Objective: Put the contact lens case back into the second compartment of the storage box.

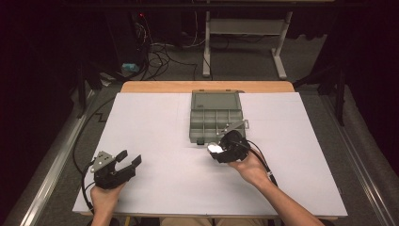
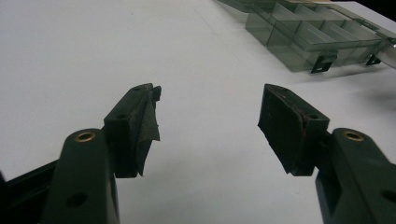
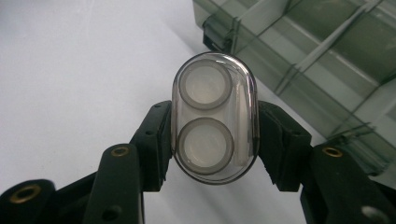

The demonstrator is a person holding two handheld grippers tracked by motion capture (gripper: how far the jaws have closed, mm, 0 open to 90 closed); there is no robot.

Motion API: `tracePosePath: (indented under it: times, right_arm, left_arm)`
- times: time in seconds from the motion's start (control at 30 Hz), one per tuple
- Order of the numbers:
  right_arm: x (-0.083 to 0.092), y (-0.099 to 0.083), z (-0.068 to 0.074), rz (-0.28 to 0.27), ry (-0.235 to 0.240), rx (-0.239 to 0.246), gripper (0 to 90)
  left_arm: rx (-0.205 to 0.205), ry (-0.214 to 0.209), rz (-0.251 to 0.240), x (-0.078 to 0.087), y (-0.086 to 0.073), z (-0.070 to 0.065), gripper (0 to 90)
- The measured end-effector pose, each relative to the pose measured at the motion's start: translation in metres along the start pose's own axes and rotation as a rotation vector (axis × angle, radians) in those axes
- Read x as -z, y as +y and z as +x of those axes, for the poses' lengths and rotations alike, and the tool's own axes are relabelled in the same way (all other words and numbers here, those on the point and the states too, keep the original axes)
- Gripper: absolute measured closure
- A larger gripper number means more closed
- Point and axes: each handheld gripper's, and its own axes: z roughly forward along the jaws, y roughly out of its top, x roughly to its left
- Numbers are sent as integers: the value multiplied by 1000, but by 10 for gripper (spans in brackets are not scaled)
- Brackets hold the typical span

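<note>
My right gripper (image 3: 214, 140) is shut on a clear oval case (image 3: 214, 116) with two round cups inside; its jaws press on the case's two long sides. In the high view that case (image 1: 215, 149) shines white at the tip of the right gripper (image 1: 221, 151), just in front of an open grey compartment box (image 1: 216, 117). The box's dividers (image 3: 317, 60) fill the upper right of the right gripper view. My left gripper (image 2: 208, 126) stands open over bare white table, nothing between its jaws. It rests at the table's front left (image 1: 128, 160).
The white sheet (image 1: 155, 136) covers the table, with a wooden edge (image 1: 207, 86) at the back. The box's latches (image 2: 322, 64) face the front. Cables and a desk frame (image 1: 244, 42) lie on the floor beyond. Metal rails run along both sides.
</note>
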Motion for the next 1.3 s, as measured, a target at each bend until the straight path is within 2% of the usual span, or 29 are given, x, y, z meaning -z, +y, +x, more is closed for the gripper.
tracePosePath:
  times: [0.47, 0.77, 1.3]
  right_arm:
    - [20, 9, -21, -47, -25, -22, 493]
    - [20, 18, -32, -54, -37, -23, 494]
    - [17, 29, -45, -68, -49, -63, 493]
  left_arm:
    - [-4, -5, 3, 0, 0, 0, 373]
    - [-2, -2, 3, 0, 0, 0, 373]
    - [0, -2, 2, 0, 0, 0, 373]
